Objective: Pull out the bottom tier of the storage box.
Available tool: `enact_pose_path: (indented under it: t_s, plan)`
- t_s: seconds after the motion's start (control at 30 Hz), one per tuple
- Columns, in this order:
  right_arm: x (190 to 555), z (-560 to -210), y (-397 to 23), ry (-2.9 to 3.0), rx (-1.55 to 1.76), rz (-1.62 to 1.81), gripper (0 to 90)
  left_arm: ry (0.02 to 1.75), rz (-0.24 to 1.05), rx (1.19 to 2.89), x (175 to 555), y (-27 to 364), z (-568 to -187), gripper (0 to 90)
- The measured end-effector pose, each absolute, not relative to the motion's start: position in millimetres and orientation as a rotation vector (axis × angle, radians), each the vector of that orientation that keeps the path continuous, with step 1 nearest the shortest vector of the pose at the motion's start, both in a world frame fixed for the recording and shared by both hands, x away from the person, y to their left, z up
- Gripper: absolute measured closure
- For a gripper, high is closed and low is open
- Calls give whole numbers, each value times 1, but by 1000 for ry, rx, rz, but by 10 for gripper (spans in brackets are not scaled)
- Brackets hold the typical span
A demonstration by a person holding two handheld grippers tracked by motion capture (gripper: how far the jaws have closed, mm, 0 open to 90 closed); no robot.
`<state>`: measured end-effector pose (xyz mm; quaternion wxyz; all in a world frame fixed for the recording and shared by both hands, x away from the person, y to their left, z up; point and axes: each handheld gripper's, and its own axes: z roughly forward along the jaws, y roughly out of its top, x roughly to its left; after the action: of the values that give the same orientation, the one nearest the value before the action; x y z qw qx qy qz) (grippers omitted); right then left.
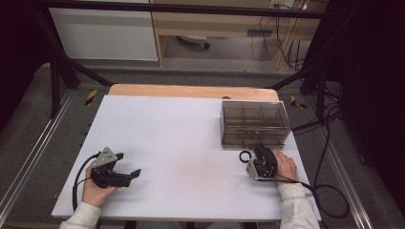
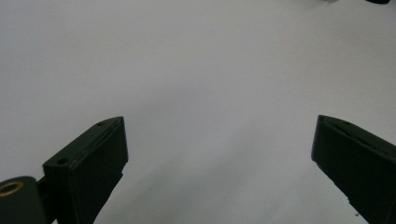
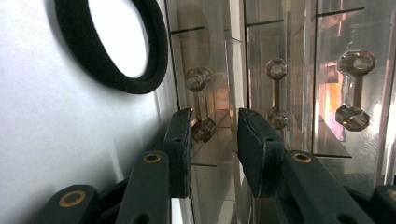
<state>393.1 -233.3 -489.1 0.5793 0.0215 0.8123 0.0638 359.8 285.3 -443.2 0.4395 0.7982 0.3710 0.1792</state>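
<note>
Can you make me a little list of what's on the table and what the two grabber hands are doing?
table: white top
box: clear smoky drawer box with small handles, far right side
ring: black hair-tie ring lying flat on the table, just in front of the box
left gripper: jaws wide open, nothing between them, resting at the near left
right gripper: jaws slightly apart right at the box front by a handle, gripping nothing

Your right hand-held gripper [image 1: 258,153] covers part of the drawer box's [image 1: 255,123] front wall in the high view, so contact with a handle cannot be told. In the right gripper view the black ring [image 3: 116,46] beside that box is cut off at the top edge. What lies inside the box is too dim to make out.
</note>
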Motion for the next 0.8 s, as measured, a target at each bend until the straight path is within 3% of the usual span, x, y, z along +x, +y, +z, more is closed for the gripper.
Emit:
enact_pose_path:
  t_s: [0.8]
  plan:
    - [392, -487, -234, 1913, 30, 138, 677, 921, 446, 1982, 360, 285, -443, 35]
